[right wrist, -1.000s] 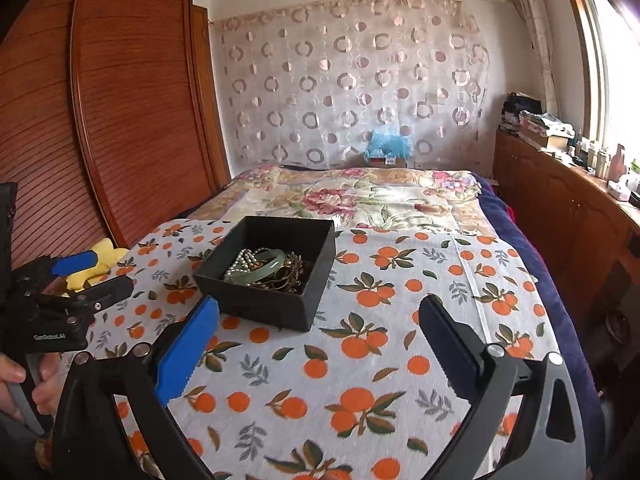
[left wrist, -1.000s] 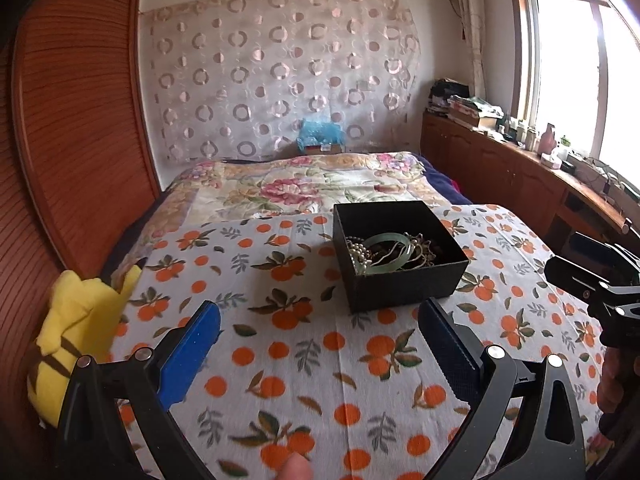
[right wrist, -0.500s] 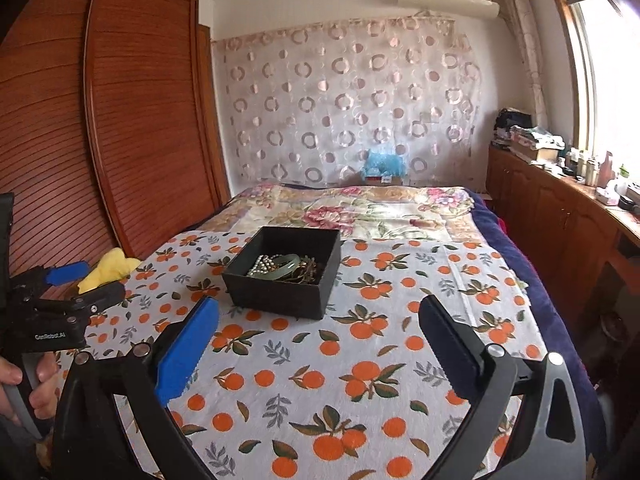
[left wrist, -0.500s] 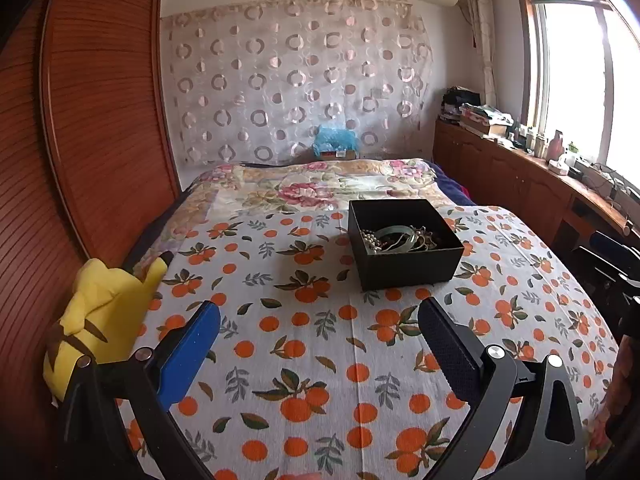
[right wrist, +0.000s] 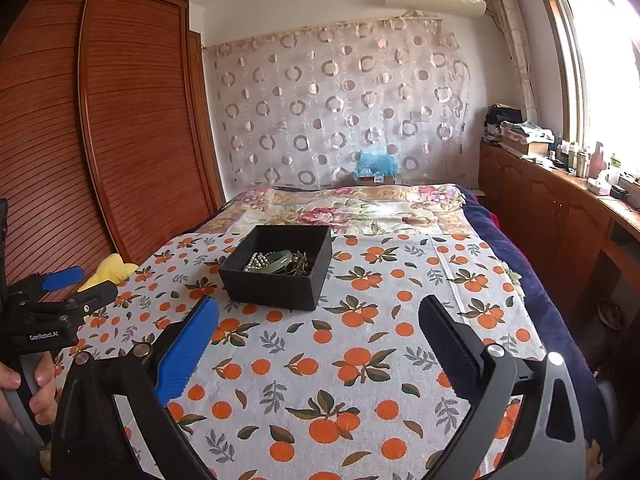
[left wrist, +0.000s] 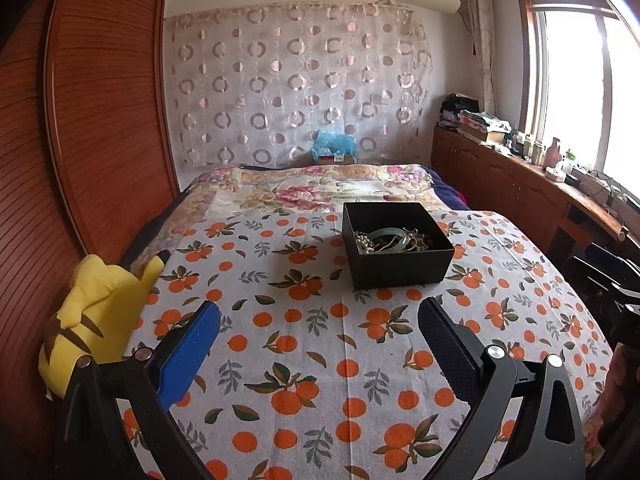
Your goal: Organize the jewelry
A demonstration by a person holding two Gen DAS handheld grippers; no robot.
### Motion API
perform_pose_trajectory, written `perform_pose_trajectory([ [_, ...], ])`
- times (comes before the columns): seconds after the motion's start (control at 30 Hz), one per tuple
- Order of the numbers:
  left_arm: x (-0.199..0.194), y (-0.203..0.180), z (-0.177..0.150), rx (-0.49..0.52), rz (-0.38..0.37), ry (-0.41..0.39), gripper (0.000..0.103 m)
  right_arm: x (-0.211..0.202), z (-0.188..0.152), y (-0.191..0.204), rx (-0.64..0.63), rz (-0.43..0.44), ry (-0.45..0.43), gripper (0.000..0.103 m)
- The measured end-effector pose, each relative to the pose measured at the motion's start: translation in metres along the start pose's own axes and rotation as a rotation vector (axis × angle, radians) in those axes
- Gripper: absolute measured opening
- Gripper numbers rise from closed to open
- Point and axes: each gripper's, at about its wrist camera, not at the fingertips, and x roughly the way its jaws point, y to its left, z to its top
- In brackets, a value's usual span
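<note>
A black open box (left wrist: 396, 248) (right wrist: 280, 268) sits on the orange-print cloth on the bed. Inside it lie a pale green bangle (left wrist: 390, 240) (right wrist: 282, 259), a string of pearls (left wrist: 362, 242) (right wrist: 256, 261) and tangled brownish chains (right wrist: 301, 263). My left gripper (left wrist: 320, 332) is open and empty, held well back from the box over the cloth. My right gripper (right wrist: 320, 332) is also open and empty, short of the box's near right corner. The left gripper (right wrist: 76, 288) shows at the left edge of the right wrist view, held by a hand (right wrist: 40, 388).
A yellow plush toy (left wrist: 96, 312) (right wrist: 110, 270) lies at the bed's left edge against the wooden wardrobe (left wrist: 80, 120). A floral quilt (left wrist: 320, 192) covers the far bed. Wooden cabinets (right wrist: 560, 216) with clutter run along the right under the window.
Both grippers have pulled back and up from the box, so it looks smaller and farther away. Both stay open and empty; the jewelry in the box has not moved.
</note>
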Motion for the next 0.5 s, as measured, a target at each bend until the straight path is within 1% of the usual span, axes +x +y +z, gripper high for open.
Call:
perform_pose_trajectory([
  [0.5, -0.0011, 0.0001, 0.0004, -0.001, 0.002, -0.006, 0.096, 0.0006, -0.0015, 0.0016, 0.0, 0.0, 0.005, 0.1],
])
